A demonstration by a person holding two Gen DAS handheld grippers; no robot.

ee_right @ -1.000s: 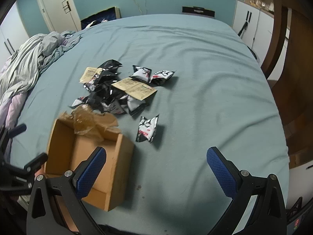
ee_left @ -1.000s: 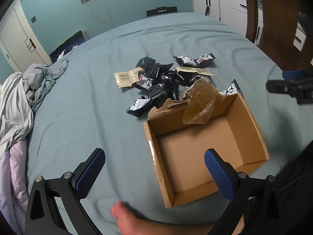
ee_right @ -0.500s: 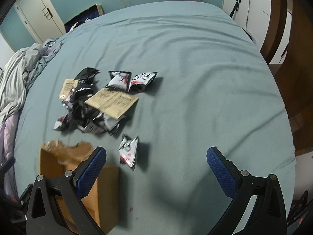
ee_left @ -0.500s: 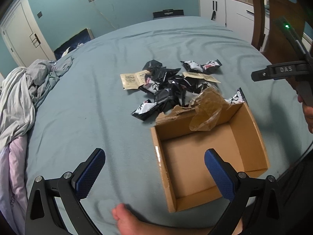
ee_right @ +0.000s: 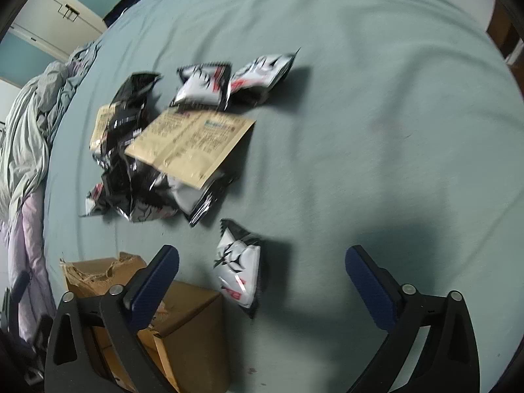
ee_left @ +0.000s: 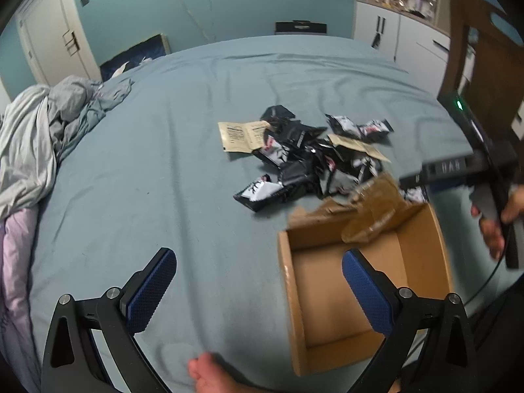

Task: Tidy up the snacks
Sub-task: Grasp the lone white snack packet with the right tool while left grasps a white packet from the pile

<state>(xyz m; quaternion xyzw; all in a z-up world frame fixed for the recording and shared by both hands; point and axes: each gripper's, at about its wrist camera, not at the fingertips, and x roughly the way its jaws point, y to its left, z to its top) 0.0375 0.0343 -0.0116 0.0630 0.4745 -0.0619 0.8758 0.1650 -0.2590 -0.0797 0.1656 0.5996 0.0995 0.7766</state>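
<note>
A heap of black-and-white snack packets (ee_left: 304,163) (ee_right: 144,170) with two tan paper sachets (ee_right: 193,140) lies on a blue-green bed sheet. An open cardboard box (ee_left: 360,281) (ee_right: 183,327) with a torn flap sits near the heap. One white packet (ee_right: 237,267) lies apart beside the box, just ahead of my right gripper (ee_right: 262,275). That gripper's jaws are wide and closing, touching nothing. My left gripper (ee_left: 255,285) hovers open over the sheet at the box's left wall, empty. The right tool and a hand (ee_left: 491,216) show at the left wrist view's right edge.
Crumpled grey and pink bedding (ee_left: 29,150) lies along the left side of the bed. A wooden chair (ee_left: 484,62) and white cabinets (ee_left: 402,36) stand beyond the right edge. A bare foot (ee_left: 213,376) rests on the sheet near the left gripper.
My right gripper has dropped and moved toward the snacks, so the heap and lone packet look much larger. In the left wrist view the right tool has come closer to the box.
</note>
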